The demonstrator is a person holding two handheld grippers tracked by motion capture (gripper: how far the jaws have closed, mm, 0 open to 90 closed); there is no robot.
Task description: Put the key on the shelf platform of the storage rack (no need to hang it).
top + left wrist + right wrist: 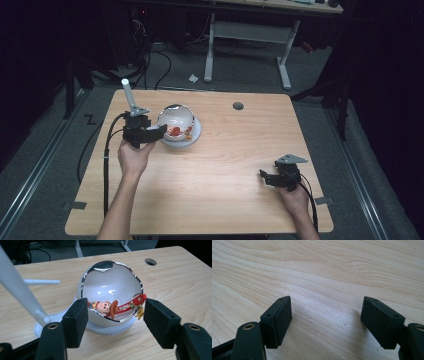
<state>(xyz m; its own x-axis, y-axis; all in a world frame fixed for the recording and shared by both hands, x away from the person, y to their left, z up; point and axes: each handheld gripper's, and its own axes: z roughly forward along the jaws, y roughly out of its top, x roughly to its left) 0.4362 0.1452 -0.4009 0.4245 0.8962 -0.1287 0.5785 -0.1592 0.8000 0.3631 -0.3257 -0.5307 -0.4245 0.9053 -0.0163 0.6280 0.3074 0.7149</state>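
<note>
Left gripper view: egg-shaped bowl (111, 290) rim hides keychain doll (107, 308) body; both grippers' jaws spread.

bowl (175, 120) on saucer (195, 134), left-rear of desk (215, 190). toy (107, 307) in bowl. left gripper (150, 131) just left of bowl, jaws either side of its rim. right gripper (266, 178) front-right on desk, well apart.

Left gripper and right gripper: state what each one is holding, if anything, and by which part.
Nothing is held. The left gripper is open, its jaws either side of the egg-shaped bowl. The right gripper is open over bare table.
</note>
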